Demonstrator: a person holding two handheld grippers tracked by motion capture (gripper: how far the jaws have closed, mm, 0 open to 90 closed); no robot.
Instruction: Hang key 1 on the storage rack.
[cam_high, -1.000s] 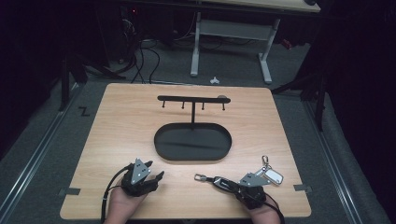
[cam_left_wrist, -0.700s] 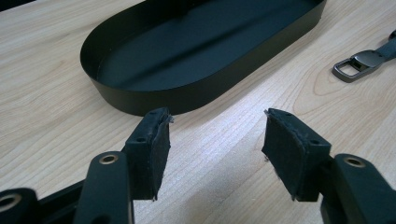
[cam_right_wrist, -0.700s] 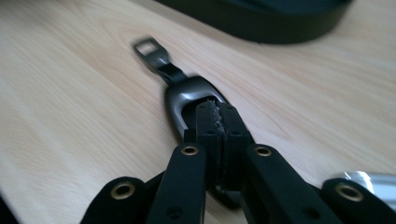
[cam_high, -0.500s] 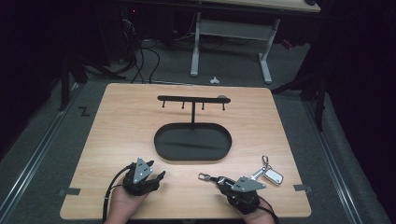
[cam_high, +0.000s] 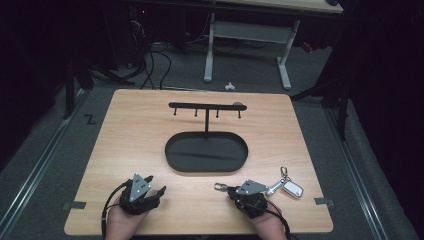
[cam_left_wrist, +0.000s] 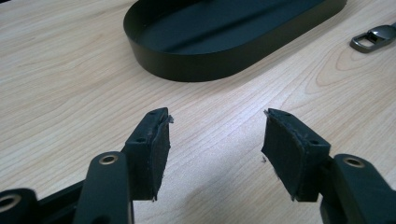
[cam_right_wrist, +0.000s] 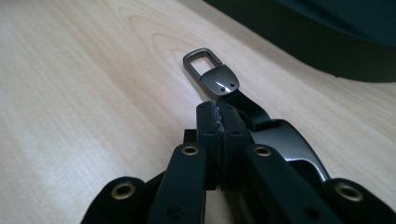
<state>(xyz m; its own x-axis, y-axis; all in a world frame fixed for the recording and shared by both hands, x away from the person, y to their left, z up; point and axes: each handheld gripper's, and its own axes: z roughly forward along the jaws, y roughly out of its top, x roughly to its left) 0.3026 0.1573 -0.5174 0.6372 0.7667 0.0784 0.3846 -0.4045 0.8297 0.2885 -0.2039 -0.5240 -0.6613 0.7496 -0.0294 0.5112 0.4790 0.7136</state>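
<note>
Overhead table (cam_high: 125, 150); two close jaw-level views.

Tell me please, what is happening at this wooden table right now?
A person holds a two-jaw gripper in each hand at the near edge of the light wooden table. The right gripper has its jaws closed on the black strap of a dark metal key fob with a clasp, which lies on the wood. The left gripper rests open with nothing between its jaws. Ahead stands a black oval tray with a hook rack above it. A silver car key lies to the right.
</note>
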